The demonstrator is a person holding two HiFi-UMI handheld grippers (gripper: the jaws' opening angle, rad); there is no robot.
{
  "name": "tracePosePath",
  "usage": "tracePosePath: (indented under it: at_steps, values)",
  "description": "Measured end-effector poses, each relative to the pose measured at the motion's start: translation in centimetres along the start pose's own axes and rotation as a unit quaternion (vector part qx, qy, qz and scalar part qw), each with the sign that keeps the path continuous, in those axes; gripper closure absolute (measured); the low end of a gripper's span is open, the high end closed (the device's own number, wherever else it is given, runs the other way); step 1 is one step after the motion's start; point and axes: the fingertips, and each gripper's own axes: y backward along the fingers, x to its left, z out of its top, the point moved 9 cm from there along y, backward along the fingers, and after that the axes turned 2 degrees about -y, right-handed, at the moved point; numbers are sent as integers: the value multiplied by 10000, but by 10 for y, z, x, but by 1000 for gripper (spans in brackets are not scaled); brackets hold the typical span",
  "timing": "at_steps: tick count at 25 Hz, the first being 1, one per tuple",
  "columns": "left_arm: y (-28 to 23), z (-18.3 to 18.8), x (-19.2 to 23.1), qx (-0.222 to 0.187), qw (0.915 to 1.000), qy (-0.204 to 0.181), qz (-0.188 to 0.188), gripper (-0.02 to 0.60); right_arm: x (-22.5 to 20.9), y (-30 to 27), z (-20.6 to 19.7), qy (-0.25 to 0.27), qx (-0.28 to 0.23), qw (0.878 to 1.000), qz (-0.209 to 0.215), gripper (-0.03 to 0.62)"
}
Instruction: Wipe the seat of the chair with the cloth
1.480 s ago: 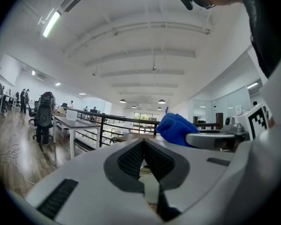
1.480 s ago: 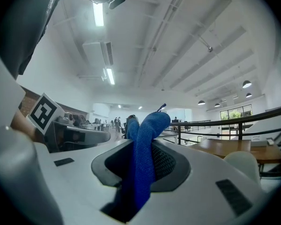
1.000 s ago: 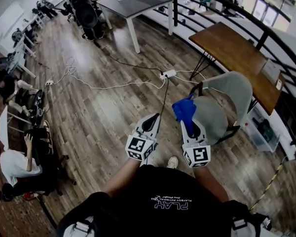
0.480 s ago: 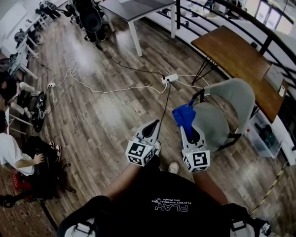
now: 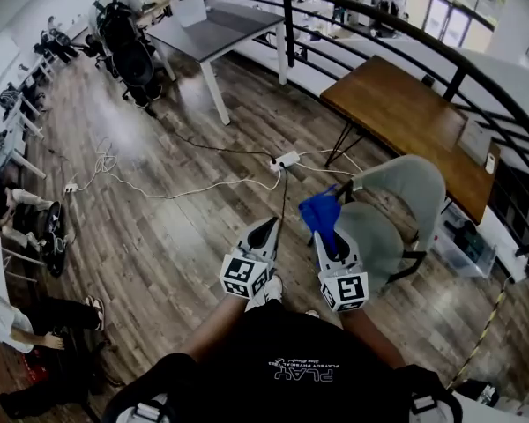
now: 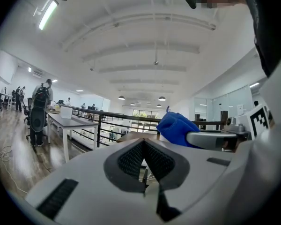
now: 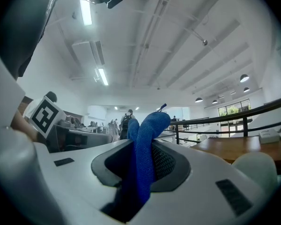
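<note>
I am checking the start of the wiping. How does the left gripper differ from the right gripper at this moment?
The right gripper is shut on the blue cloth; the left gripper is shut on nothing. In the head view, the right gripper shows next to the grey chair; the left gripper shows over the wooden floor. Both point forward, side by side.

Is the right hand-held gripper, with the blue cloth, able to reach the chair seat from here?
Probably yes. The right hand-held gripper holds the blue cloth just beside the chair seat, and nothing stands between them in the head view.
</note>
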Motion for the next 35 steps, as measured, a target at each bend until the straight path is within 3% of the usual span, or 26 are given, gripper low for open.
tracePosePath:
  at_steps: [7, 19, 27, 35]
  values:
    - [-34, 1, 46, 24, 9995, -58, -297, 580, -4, -45, -3, -49, -42, 9994, -330, 503]
    - [-72, 0, 91, 18, 9951, -20, -988, 580, -4, -81, -12, -2, 26, 9944, -1052, 503]
    - [-93, -1, 92, -2, 9906, 53, -1369, 580, -4, -82, -11, 15, 167, 9907, -1349, 503]
    - [-134, -4, 64, 173, 9833, 13, -1813, 580, -37, -66, -15, -112, 273, 9841, -1753, 503]
